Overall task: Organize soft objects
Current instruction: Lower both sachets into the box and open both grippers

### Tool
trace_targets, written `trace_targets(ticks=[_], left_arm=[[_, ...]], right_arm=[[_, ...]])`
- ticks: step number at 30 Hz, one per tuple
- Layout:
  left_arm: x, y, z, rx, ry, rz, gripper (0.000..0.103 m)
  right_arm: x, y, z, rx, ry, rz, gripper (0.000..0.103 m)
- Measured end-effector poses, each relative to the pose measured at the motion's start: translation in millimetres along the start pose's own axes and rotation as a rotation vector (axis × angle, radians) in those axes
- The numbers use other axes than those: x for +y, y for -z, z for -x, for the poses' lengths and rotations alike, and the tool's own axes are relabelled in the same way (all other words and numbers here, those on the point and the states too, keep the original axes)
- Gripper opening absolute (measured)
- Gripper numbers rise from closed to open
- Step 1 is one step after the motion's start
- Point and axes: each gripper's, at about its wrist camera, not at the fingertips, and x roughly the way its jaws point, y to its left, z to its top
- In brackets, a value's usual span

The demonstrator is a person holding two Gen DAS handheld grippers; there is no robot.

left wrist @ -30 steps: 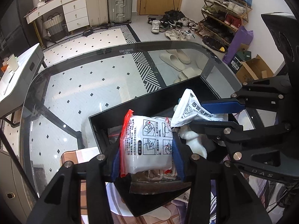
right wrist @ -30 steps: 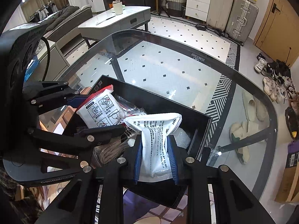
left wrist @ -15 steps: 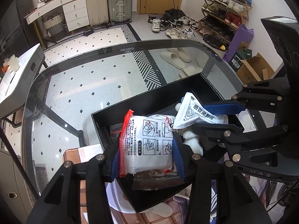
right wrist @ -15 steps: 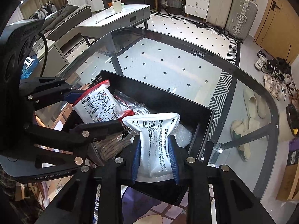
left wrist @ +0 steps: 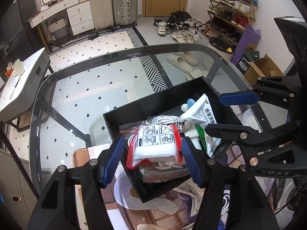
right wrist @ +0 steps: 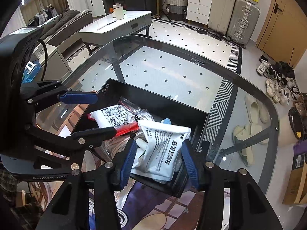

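Note:
A black box (left wrist: 153, 101) (right wrist: 159, 97) stands on the glass table and holds several soft packets. A white packet with red edges (left wrist: 156, 143) (right wrist: 113, 117) lies on top of the pile between the fingers of my left gripper (left wrist: 151, 159), which is open and no longer touches it. A white medicine pouch (right wrist: 163, 149) (left wrist: 203, 115) lies at the box's right end between the fingers of my right gripper (right wrist: 158, 159), also open. Each gripper shows in the other's view: the right one (left wrist: 226, 113), the left one (right wrist: 92, 115).
The glass table (left wrist: 86, 88) extends beyond the box. A printed mat (left wrist: 134, 207) lies under the box's near side. A white side table (right wrist: 119, 25) stands beyond the glass. Shoes and slippers (left wrist: 182, 61) lie on the floor.
Both grippers have opened and let go of their packets. The red-edged packet and the white pouch now rest in the box. Both grippers have drawn back a little.

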Motion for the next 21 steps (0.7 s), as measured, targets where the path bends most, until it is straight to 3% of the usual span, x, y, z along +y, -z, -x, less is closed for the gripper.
trace_targets(ticks=[2,6,7,12,21], left_arm=[[-1,1,5,-0.013,-0.011,-0.003,0.074],[2,5,15,-0.035,0.007,0.008,0.079],[3,6,18,-0.039,0.006,0.012,0.080],[6,14,28,-0.060,-0.001,0.017,0.096],[8,33,33,-0.049,-0.005,0.031,0.101]], right_arm=[[-1,3,6,-0.009,-0.005,-0.011,0.053],[-5,11,19,-0.044,0.004,-0.028,0.084],[-6,12,21,-0.053,0.007,-0.031,0.087],[-10,23,30,-0.074,0.017,-0.061,0.091],[-14,42,42,-0.089,0.015,-0.100,0.094]])
